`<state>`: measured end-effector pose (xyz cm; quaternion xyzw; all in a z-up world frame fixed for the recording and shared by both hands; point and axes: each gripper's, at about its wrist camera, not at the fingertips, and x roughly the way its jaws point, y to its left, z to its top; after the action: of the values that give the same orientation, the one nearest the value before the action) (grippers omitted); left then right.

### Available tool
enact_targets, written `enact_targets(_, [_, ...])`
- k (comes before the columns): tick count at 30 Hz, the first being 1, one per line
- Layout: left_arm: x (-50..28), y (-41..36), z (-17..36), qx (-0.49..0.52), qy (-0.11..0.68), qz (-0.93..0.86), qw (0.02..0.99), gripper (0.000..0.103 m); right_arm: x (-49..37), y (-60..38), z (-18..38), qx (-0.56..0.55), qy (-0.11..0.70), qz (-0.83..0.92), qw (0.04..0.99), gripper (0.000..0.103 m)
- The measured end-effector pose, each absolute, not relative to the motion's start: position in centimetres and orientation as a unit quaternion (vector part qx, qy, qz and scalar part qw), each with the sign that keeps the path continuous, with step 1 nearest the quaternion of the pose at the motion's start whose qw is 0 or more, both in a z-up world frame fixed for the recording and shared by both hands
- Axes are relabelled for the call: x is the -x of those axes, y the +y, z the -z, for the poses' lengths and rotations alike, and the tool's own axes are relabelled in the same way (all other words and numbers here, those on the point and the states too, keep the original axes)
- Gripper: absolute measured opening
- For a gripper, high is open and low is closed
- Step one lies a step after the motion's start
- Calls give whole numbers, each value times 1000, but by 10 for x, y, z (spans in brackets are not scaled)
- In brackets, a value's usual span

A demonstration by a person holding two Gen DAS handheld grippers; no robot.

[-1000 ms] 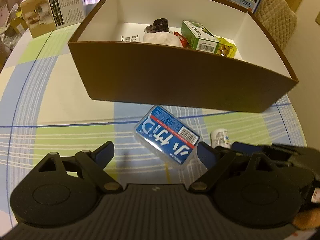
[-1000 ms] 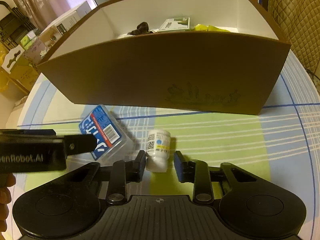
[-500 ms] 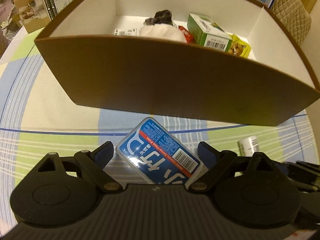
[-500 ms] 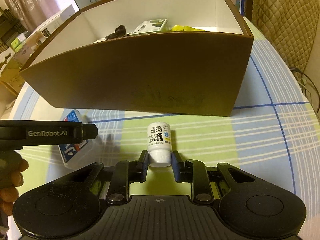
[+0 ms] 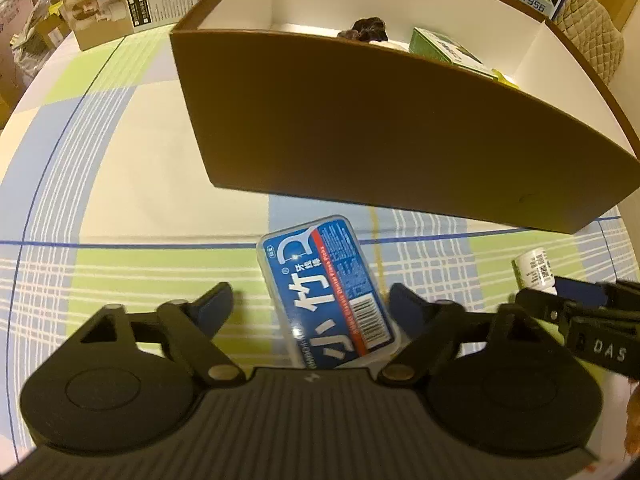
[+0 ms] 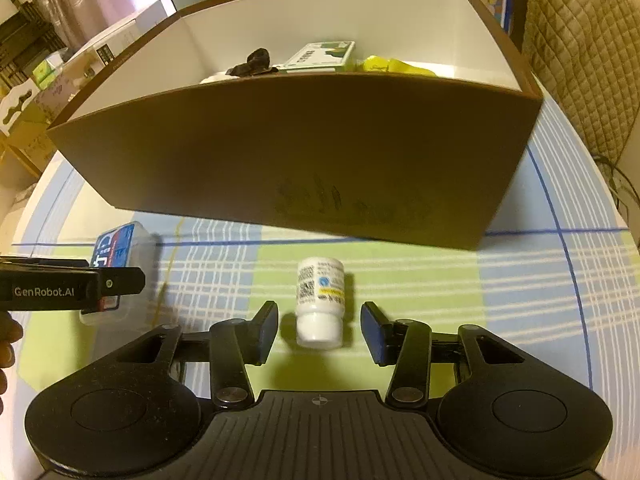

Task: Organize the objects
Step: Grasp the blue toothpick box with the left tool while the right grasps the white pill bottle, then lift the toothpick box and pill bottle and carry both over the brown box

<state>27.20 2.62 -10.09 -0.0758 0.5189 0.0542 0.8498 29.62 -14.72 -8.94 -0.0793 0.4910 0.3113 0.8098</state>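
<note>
A blue-labelled clear plastic case (image 5: 328,292) lies on the checked tablecloth between the wide-open fingers of my left gripper (image 5: 310,304); its right edge is close to the right finger, with a gap on the left. It also shows in the right wrist view (image 6: 116,248). A small white pill bottle (image 6: 320,304) lies on its side, cap toward me, between the open fingers of my right gripper (image 6: 318,328), touching neither. It shows at the right edge of the left wrist view (image 5: 534,272). The brown box (image 5: 400,128) stands just beyond both.
The box (image 6: 300,152) holds a green carton (image 6: 320,56), a yellow packet (image 6: 380,65) and a dark lump (image 6: 254,62). Cartons (image 5: 120,4) stand behind the box on the left. A quilted chair (image 6: 580,48) is at the right. The round table edge curves near both sides.
My left gripper moved forward around the blue case, which now lies lengthwise between its fingers. My right gripper, closed on the bottle half a second ago, has opened; the bottle lies free.
</note>
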Motion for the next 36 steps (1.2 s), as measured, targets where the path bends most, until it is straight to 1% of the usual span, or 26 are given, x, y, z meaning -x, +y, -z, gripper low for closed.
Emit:
enact_targets(2, [-273, 26, 100, 63, 518, -48, 852, 71, -298, -144, 90, 81, 489, -311, 811, 43])
enact_targets(4, [-275, 23, 99, 50, 518, -40, 853, 61, -299, -141, 92, 82, 489, -313, 810, 43])
enact_targets(6, [-278, 20, 99, 48, 519, -32, 853, 60, -298, -139, 93, 87, 485, -318, 810, 40])
enact_targets(8, [-279, 17, 99, 49, 519, -29, 853, 60, -294, -136, 94, 98, 481, -323, 809, 24])
enact_targets(11, [-274, 12, 98, 44, 516, -20, 855, 57, -284, -136, 95, 107, 475, -334, 807, 24])
enact_targets(20, [-242, 5, 96, 29, 522, 5, 852, 57, -249, -143, 93, 120, 486, -359, 788, 24])
enact_targets(27, [-202, 2, 93, 23, 530, 34, 847, 53, -214, -153, 92, 137, 489, -378, 774, 24])
enact_targets(36, [-163, -3, 89, 20, 538, 50, 841, 53, -186, -161, 94, 142, 488, -386, 770, 24])
